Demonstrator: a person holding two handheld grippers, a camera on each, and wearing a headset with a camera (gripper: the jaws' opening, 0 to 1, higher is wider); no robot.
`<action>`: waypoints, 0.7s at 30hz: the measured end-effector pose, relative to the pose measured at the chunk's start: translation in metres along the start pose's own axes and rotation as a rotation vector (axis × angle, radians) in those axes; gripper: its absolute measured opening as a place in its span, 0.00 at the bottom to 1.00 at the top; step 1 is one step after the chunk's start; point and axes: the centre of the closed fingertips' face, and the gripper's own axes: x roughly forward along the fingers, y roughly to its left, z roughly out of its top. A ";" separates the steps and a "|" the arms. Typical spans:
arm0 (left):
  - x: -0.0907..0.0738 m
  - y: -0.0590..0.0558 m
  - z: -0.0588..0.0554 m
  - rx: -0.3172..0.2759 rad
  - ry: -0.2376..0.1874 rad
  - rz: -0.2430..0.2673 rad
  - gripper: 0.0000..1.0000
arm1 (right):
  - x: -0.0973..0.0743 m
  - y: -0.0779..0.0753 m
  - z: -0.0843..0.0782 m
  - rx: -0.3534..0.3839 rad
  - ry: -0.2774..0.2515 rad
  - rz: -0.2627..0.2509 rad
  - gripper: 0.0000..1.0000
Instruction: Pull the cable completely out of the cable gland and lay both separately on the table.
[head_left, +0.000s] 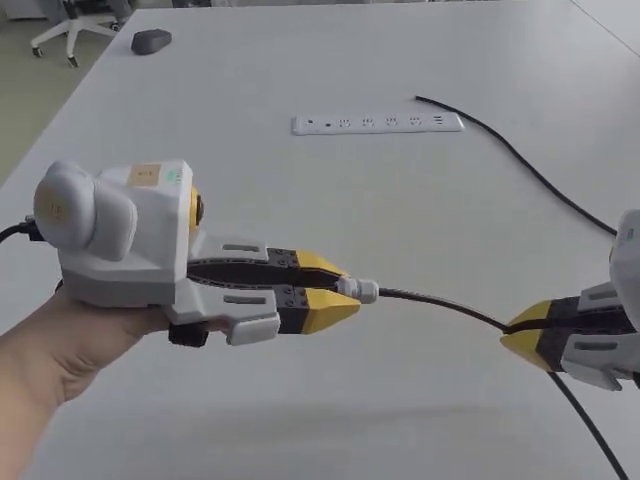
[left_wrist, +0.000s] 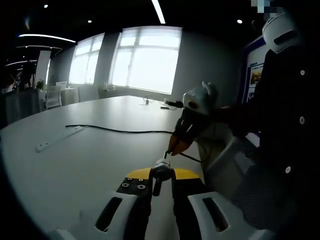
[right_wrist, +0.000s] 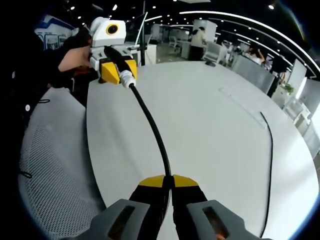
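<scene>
Between left tongs (head_left: 348, 291) and right tongs (head_left: 508, 335), black cable (head_left: 440, 303) leaves whitish gland (head_left: 360, 291).

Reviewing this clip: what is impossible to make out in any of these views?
- Head view: how far the cable reaches inside the cable gland; the gland and the left tongs cover it.
- Head view: the cable's tail past the right tongs; the bottom edge cuts it off.
- Head view: the power strip markings; too small.
</scene>
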 end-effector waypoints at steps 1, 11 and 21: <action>0.000 0.000 0.000 0.000 0.000 0.000 0.15 | 0.000 0.000 0.000 -0.001 0.000 -0.002 0.00; 0.001 0.003 -0.002 0.016 0.007 0.014 0.15 | 0.002 -0.001 0.000 -0.050 -0.001 -0.010 0.00; 0.001 0.003 -0.001 -0.004 -0.002 0.019 0.15 | -0.003 0.010 0.037 -0.035 -0.119 0.033 0.14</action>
